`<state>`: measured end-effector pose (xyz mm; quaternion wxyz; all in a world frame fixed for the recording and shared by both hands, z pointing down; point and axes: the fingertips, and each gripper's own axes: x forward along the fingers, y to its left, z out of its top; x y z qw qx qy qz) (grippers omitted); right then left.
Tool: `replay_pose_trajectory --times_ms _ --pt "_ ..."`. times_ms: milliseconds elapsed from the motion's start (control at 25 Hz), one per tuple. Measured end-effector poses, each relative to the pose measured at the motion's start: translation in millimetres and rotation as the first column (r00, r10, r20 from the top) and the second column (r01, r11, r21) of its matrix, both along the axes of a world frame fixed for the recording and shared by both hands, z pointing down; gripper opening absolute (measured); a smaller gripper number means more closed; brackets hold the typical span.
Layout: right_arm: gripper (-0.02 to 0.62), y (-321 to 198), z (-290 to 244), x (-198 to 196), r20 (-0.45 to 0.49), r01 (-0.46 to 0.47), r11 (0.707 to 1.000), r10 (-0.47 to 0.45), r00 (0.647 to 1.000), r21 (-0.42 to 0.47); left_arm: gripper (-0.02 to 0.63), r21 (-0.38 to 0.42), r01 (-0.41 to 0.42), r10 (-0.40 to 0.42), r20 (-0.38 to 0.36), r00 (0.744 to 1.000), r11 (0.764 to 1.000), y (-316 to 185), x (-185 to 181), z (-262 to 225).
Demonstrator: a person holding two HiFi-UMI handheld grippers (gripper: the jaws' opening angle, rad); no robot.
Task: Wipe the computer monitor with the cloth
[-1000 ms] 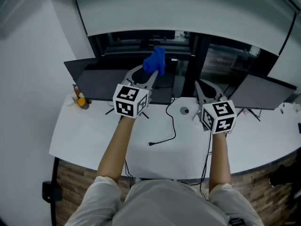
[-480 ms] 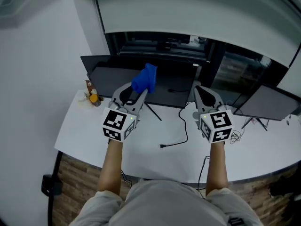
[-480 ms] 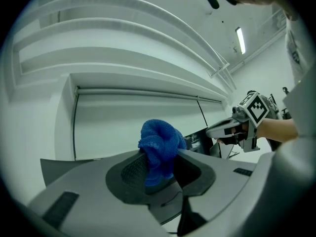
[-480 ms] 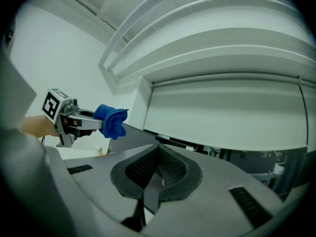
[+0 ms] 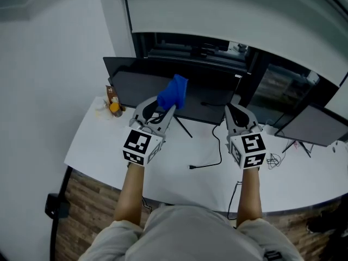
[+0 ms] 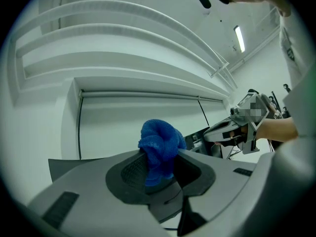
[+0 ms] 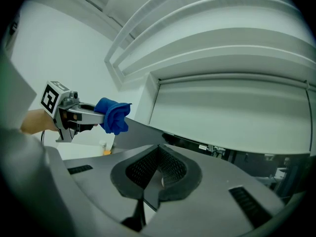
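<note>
Currently, left claw point(image 6: 160, 168): clamped on the blue cloth point(image 6: 159, 141), which bunches above the jaw tips, just short of the monitor point(image 5: 136, 86) ahead. Right claw point(image 7: 157, 174): jaws together, nothing between them, beside the left over the bench point(image 5: 179, 173). Progress, as I judge it: cloth in hand, wiping yet to be done. Unclear to me: whether the cloth touches the screen; any smudges; the monitor's lower edge behind the claws.

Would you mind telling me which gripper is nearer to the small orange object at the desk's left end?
Left. The left gripper, holding the blue cloth, is a short way right of the orange object; the right gripper is farther right, beyond the left one.
</note>
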<state>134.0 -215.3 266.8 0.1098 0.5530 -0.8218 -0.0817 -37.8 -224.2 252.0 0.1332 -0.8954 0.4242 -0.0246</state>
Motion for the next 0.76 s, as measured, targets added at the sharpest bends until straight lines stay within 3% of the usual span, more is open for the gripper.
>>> replay_pose_trajectory --times_ms 760 --pt "0.012 -2 13 -3 -0.01 -0.007 1.0 0.007 1.0 -0.02 0.143 -0.031 -0.014 0.014 0.007 1.0 0.999 -3 3 15"
